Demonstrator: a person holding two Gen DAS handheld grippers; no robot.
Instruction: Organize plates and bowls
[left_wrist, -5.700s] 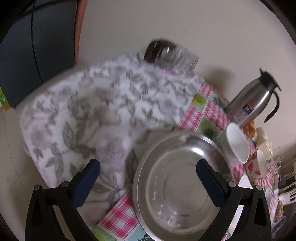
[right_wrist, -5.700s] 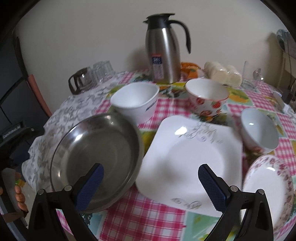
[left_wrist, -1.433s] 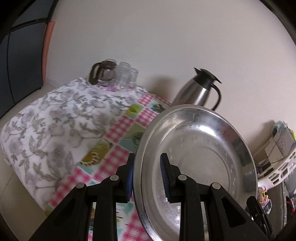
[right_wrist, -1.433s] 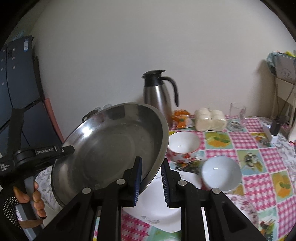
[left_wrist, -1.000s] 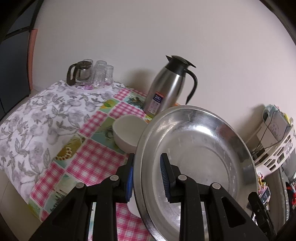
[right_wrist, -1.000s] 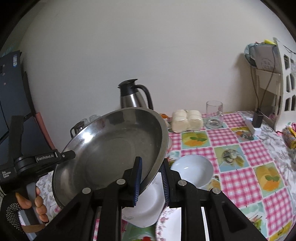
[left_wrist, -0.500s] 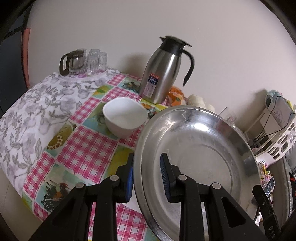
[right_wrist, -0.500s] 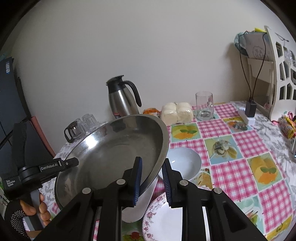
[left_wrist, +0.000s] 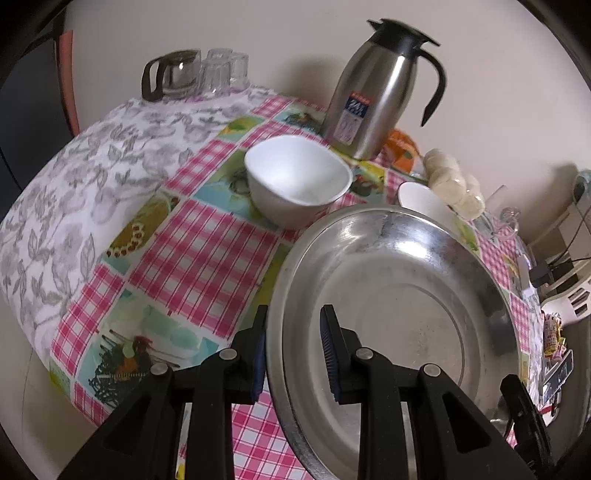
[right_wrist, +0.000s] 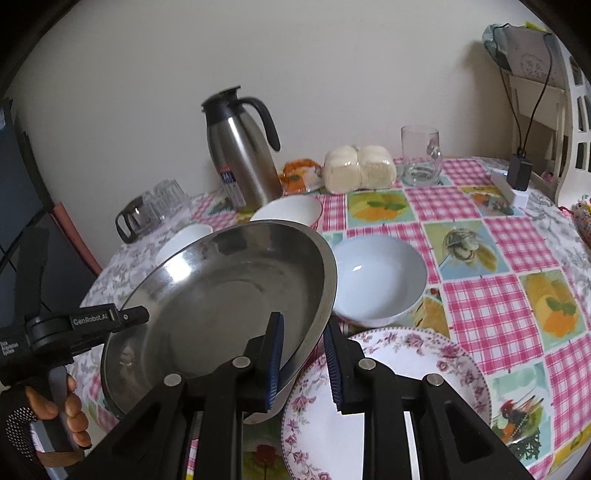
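A wide steel basin (left_wrist: 399, 314) hangs tilted over the table, held by opposite rims. My left gripper (left_wrist: 291, 332) is shut on its left rim, and that gripper (right_wrist: 138, 314) also shows in the right wrist view with a hand under it. My right gripper (right_wrist: 304, 339) is shut on the basin (right_wrist: 229, 295) at its right rim. Beside it sit a pale bowl (right_wrist: 376, 280) and a floral plate (right_wrist: 399, 387). A white bowl (left_wrist: 295, 181) stands behind, and another white bowl (left_wrist: 424, 203) peeks over the basin's far rim. What lies under the basin is mostly hidden.
A steel thermos (right_wrist: 240, 147) stands at the back, with wrapped buns (right_wrist: 358, 170) and a glass mug (right_wrist: 421, 155) to its right. A glass coffee pot and tumblers (left_wrist: 184, 74) sit at the far left corner. The table edge (left_wrist: 40, 332) drops off on the left.
Both grippers have come down with the basin held between them and tipped further toward the table. The basin now sits lower, just over the dishes.
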